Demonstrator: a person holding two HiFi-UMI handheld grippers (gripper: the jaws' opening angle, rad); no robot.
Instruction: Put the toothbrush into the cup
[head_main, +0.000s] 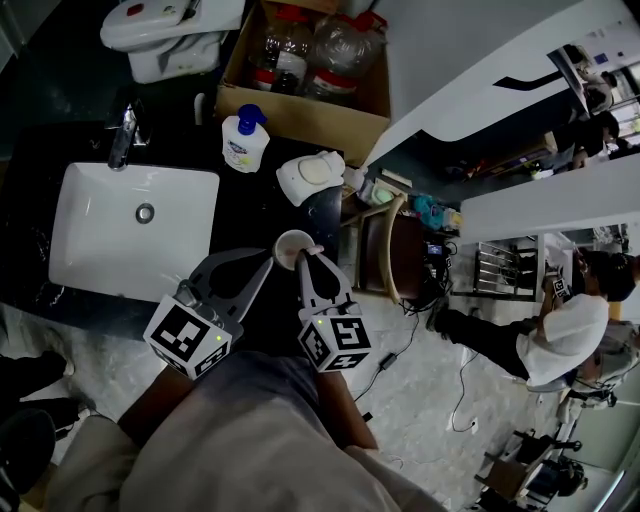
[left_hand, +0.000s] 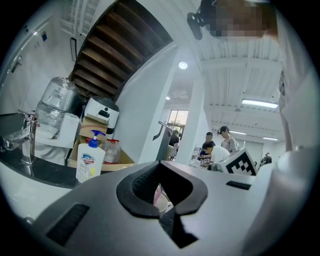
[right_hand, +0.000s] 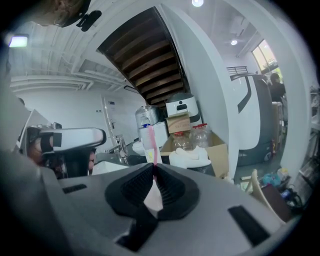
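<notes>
The right gripper (head_main: 308, 259), jaws closed on the pink toothbrush (right_hand: 149, 144), is holding it nearly upright just over the cup (head_main: 290, 246) at frame centre, whose left rim the left gripper (head_main: 271, 263) is apparently pinching.

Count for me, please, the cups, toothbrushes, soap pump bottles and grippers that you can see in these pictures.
Cup: 1
Toothbrush: 1
Soap pump bottle: 1
Grippers: 2, the left gripper and the right gripper
Total: 5
</notes>
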